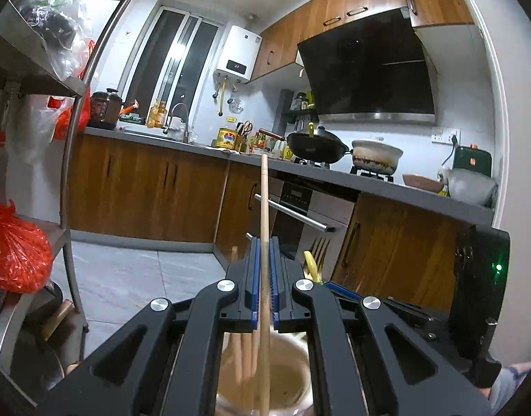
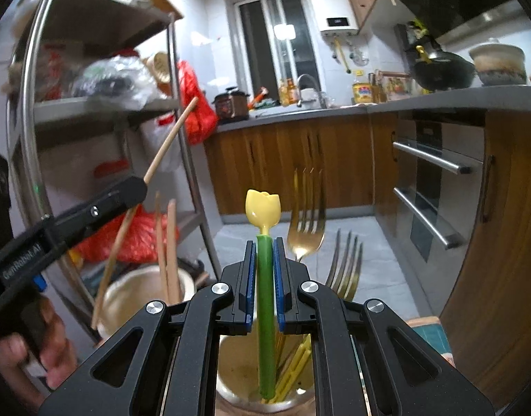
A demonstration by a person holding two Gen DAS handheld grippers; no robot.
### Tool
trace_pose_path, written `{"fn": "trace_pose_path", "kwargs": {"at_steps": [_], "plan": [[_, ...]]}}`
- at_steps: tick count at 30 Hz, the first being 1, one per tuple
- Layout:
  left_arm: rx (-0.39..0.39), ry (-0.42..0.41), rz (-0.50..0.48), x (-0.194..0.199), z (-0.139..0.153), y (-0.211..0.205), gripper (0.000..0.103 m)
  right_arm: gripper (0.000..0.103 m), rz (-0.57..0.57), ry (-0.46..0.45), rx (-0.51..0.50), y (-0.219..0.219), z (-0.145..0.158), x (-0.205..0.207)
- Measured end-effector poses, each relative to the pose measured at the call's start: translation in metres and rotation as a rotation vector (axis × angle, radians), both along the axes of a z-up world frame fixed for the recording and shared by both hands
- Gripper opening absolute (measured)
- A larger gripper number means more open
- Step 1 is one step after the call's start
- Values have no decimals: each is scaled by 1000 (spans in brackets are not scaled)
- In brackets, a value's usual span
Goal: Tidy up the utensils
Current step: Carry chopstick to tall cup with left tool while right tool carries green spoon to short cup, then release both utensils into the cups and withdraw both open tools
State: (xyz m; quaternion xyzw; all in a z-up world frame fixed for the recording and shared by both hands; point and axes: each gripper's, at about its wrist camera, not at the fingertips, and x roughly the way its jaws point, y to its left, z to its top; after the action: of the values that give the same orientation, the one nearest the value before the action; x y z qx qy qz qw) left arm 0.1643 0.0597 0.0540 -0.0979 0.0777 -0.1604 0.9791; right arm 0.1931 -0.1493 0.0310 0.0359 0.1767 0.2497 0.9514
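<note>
My left gripper (image 1: 264,242) is shut on a long wooden chopstick (image 1: 264,208) that stands upright, its lower end inside a beige cup (image 1: 293,374) holding more chopsticks. In the right wrist view the left gripper (image 2: 137,190) holds that chopstick (image 2: 168,142) above the same cup (image 2: 126,291). My right gripper (image 2: 264,246) is shut on a green-stemmed utensil with a yellow tulip top (image 2: 263,208), its lower end in a second cup (image 2: 237,378) with yellow utensils and two gold forks (image 2: 307,222).
A metal shelf rack (image 2: 182,138) with red bags stands to the left. Wooden cabinets, an oven (image 2: 435,187) and a grey counter (image 1: 369,183) with a wok and pots lie ahead. The floor is grey tile.
</note>
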Motion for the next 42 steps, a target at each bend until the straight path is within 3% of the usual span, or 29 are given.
{"fn": "trace_pose_path", "kwargs": {"at_steps": [6,14,17,26,31,42], "plan": [[-19,39,1,-10,-12,17,5,11,43,28,-33,3,-10,-5],[-174,39,-44,-5,-3,38,5,11,30,43,-1,-2,-15,-7],[-194,20,-52,1,5,34,5,11,27,36,2,-2,-12,-10],[-122,-24,6,19,3,6,5,11,10,18,18,-1,-8,-8],[-71,-22,15,6,-5,5,5,11,31,27,7,6,-13,-2],[11,88,39,-4,-16,14,5,13,52,85,-18,8,-22,-1]]}}
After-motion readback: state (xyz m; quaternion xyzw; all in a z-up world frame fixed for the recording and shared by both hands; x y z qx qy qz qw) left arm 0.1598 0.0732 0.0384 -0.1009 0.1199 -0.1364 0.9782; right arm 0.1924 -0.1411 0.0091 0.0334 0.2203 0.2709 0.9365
